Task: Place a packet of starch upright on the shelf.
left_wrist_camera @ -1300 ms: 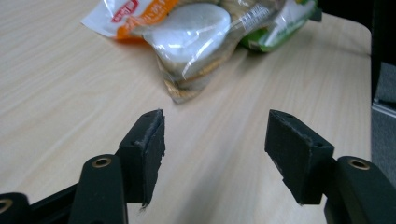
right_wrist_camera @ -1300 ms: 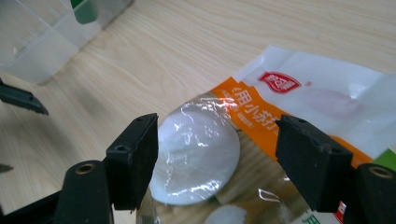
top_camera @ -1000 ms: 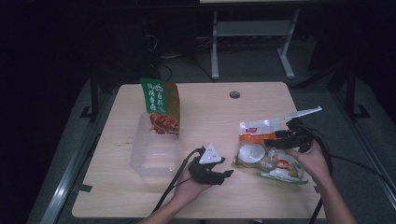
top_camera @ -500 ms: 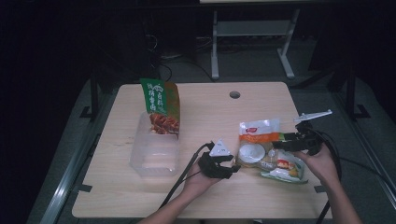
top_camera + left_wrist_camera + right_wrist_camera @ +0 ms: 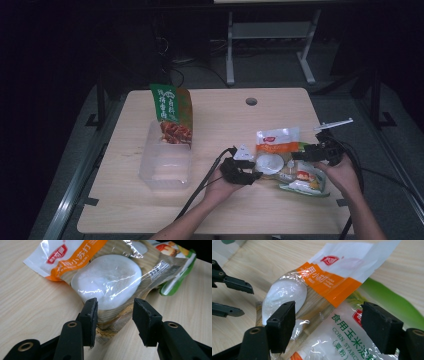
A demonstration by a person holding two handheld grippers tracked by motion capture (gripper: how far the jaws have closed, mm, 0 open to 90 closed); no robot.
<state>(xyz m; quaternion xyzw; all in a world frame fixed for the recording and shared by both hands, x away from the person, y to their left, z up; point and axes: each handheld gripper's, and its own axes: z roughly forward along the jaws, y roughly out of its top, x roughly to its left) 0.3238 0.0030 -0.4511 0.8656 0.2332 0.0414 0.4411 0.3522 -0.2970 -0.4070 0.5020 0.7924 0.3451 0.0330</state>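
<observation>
Plainly "CORN STARCH" on green-edged bag (image 5: 342, 340)

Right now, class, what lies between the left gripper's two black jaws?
In the left gripper view, the left gripper stands open, and the near end of the orange-and-clear soda packet with its white round content lies between its jaws, not yet clamped.

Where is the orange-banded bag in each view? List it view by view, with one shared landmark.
High view: orange-banded bag right of centre, between the left gripper and right gripper.
Left gripper view: upper centre, its near end between the open jaws.
Right gripper view: centre, partly on the corn starch bag.
Shared landmark: the white round lump inside the bag.
</observation>
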